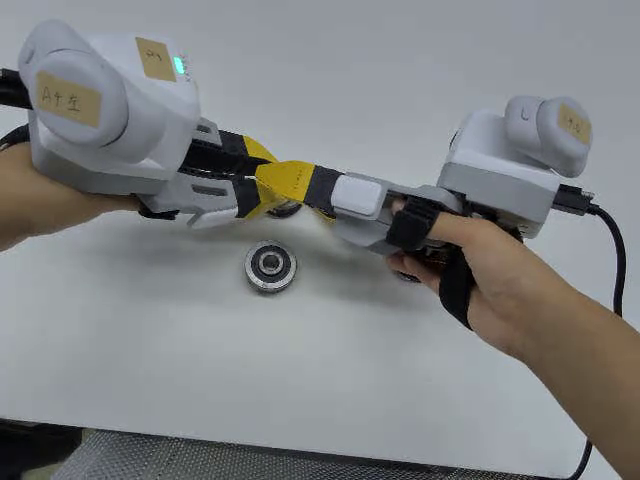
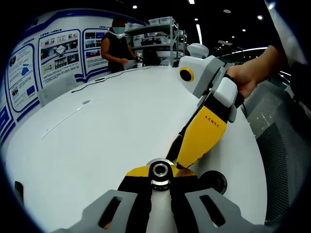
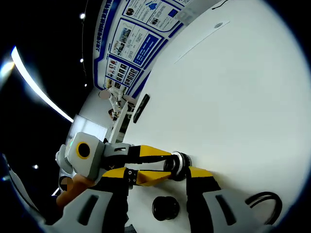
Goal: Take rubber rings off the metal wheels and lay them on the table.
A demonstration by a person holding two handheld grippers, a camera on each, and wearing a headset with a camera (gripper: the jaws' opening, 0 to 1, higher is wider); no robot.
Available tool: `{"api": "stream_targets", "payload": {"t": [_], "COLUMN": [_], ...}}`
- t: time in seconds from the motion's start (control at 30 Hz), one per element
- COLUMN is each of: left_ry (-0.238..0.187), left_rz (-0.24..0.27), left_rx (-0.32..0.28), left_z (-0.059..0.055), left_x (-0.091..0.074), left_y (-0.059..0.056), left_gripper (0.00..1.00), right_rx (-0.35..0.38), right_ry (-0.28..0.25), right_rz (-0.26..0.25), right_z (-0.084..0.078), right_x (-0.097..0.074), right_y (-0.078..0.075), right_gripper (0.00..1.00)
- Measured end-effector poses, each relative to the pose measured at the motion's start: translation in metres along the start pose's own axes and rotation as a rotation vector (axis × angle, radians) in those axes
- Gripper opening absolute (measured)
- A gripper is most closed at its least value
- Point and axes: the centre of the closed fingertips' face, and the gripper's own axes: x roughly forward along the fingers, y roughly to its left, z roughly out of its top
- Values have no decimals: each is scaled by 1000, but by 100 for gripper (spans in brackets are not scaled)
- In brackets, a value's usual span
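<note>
Metal, round: small silver wheel with dark hub point(image 2: 160, 173), held clear of the white surface point(image 1: 330, 390) by the left gripper point(image 2: 161, 177). Its yellow-tipped fingers point(image 2: 137, 173) are closed firmly on the wheel. Whether a rubber ring sits on this wheel cannot be told.

Second metal wheel with black rubber ring point(image 1: 270, 267): lies flat on the surface at 6 o'clock of the meeting fingers in the head view, ring on.

Black loop point(image 3: 263, 201): at 4 o'clock in the right gripper view. It is possibly a ring already removed, but this is not certain.

Progress, as judged: early to middle. The lying wheel is unstripped and the held wheel is the one in hand.

Right gripper point(image 3: 172, 174): enters from 3 o'clock in the head view. Its fingers point(image 3: 199, 173) are partly apart and straddle the held wheel. Contact cannot be told, and nothing is gripped.
</note>
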Motion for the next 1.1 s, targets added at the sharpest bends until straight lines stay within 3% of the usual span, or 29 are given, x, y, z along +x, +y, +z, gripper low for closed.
{"api": "stream_targets", "payload": {"t": [0.13, 0.57, 0.87, 1.1], "left_ry": [-2, -6, -8, -13], "left_rz": [-1, 5, 4, 4], "left_rx": [0, 0, 2, -2], "left_z": [0, 0, -1, -1], "left_x": [1, 1, 1, 1], "left_y": [0, 2, 2, 2], "left_gripper": [13, 13, 13, 13], "right_rx": [-18, -21, 8, 30], "right_ry": [5, -10, -15, -10], "right_rz": [3, -15, -103, -133], "right_z": [-1, 3, 7, 7], "right_x": [-1, -5, -5, -5], "right_y": [2, -3, -28, -38], "right_gripper": [52, 42, 14, 3]}}
